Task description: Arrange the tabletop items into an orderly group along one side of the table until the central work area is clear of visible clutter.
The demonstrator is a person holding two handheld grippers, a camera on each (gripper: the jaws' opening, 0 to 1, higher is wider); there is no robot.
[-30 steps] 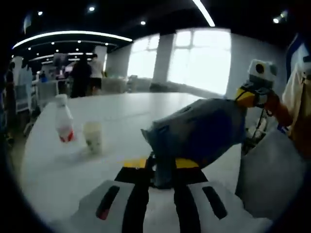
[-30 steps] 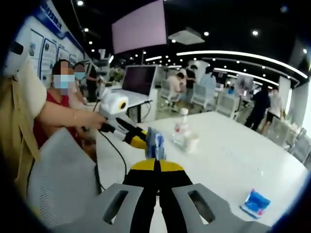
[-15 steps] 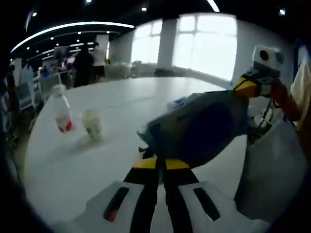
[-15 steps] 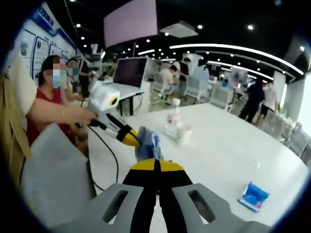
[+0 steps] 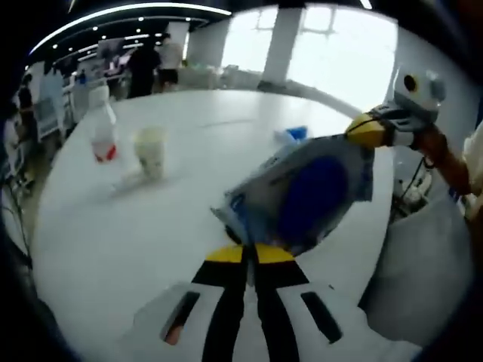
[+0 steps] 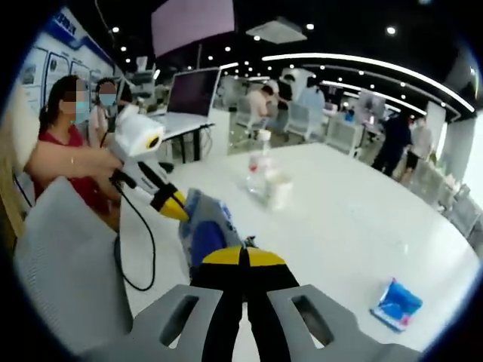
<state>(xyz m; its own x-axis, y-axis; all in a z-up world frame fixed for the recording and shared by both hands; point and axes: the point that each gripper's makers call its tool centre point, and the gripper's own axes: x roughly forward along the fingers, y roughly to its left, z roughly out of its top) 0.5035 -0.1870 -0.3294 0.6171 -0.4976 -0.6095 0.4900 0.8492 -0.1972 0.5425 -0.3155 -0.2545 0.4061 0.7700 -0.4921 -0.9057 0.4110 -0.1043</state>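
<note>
While both grippers (image 5: 247,245) pinch one pouch (image 5: 302,192), raised over table (image 5: 113,241)

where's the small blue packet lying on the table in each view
Left gripper view: the small blue packet lies far back on the table, just above the big pouch held by both grippers.
Right gripper view: the packet lies at lower right on the white table, alone.
Shared landmark: the bottle and the cup standing side by side.
</note>
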